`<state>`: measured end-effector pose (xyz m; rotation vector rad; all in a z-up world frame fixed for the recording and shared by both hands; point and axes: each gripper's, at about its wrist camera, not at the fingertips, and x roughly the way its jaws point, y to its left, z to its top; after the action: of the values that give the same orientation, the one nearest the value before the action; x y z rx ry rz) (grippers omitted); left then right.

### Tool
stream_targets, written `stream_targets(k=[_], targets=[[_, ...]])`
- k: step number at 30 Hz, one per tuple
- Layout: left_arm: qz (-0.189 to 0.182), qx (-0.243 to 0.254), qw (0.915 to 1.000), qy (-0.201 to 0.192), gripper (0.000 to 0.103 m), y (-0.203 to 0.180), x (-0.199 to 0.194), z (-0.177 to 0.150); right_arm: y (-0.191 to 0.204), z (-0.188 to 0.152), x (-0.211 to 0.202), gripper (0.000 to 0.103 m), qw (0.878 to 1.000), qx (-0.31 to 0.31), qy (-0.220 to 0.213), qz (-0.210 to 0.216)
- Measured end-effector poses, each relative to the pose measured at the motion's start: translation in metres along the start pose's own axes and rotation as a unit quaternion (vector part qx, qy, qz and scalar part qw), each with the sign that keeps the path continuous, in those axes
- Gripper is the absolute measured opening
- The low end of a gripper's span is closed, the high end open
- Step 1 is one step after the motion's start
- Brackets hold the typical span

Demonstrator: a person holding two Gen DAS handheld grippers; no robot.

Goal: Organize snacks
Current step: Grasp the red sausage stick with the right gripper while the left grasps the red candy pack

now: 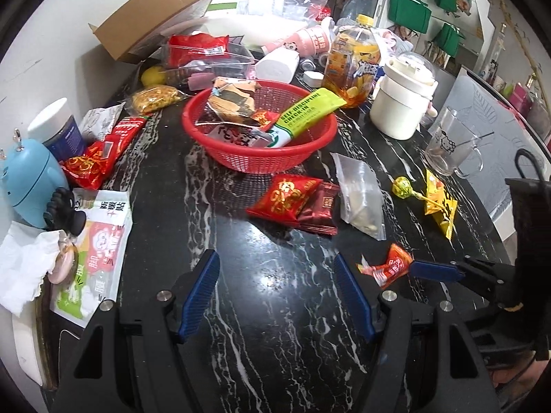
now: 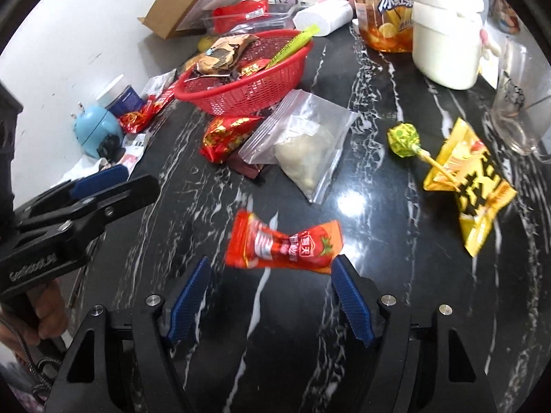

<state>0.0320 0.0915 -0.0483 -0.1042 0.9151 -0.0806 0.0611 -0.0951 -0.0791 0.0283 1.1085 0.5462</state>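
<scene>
So some snacks sit in the basket, but the sachet lies loose on the table between the open right gripper, and the left gripper gapes empty.

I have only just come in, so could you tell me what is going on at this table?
A person holding a gripper in each hand is sorting snacks on a black marble table. The right gripper is open, its jaws on either side of an orange-red ketchup sachet that lies on the table, not yet gripped. The left gripper is open over bare tabletop. A red basket already holds several packets; a lollipop, a yellow snack bag and a clear zip bag lie outside it.
</scene>
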Motion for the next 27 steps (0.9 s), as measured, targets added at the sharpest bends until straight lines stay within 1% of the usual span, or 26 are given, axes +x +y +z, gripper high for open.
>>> stream_targets(k=[6,9,10,12,14,15,16,17,20,22,24,27], targets=[[0.007,-0.014,0.9999,-0.003,0.068,0.009,0.002,0.003,0.000,0.012,0.011,0.073,1.000,0.010,-0.001,0.013],[0.007,-0.020,0.9998,-0.002,0.068,0.014,0.005,0.006,0.002,0.019,0.015,0.073,1.000,0.011,-0.003,0.006],[0.008,-0.021,0.9997,-0.001,0.068,0.015,0.007,0.008,0.003,0.021,0.017,0.071,1.000,0.009,-0.003,-0.001],[0.008,-0.022,0.9997,-0.001,0.068,0.016,0.010,0.011,0.008,0.023,0.020,0.058,0.999,-0.007,-0.006,-0.031],[0.007,-0.020,0.9998,0.001,0.068,0.016,0.015,0.015,0.011,0.024,0.022,0.027,0.997,-0.025,-0.009,-0.079],[0.007,-0.017,0.9998,0.001,0.068,0.016,0.017,0.017,0.012,0.023,0.023,0.024,0.995,-0.031,-0.011,-0.090],[0.007,-0.014,0.9999,0.001,0.068,0.014,0.019,0.019,0.011,0.023,0.023,0.024,0.995,-0.036,-0.012,-0.089],[0.006,-0.009,0.9999,0.001,0.068,0.012,0.022,0.021,0.008,0.023,0.022,0.021,0.996,-0.036,-0.013,-0.085],[-0.005,-0.002,1.0000,0.003,0.068,0.007,0.032,0.028,-0.002,0.026,0.021,0.019,0.997,-0.020,-0.012,-0.070],[-0.015,-0.002,0.9999,0.004,0.068,0.006,0.039,0.032,-0.009,0.028,0.020,0.019,0.998,-0.010,-0.012,-0.062],[-0.013,-0.003,0.9999,0.010,0.068,0.005,0.049,0.037,-0.015,0.029,0.019,0.019,0.998,-0.003,-0.013,-0.062],[-0.019,0.004,0.9998,0.004,0.068,0.003,0.057,0.043,-0.022,0.031,0.015,0.019,0.998,0.003,-0.015,-0.064]])
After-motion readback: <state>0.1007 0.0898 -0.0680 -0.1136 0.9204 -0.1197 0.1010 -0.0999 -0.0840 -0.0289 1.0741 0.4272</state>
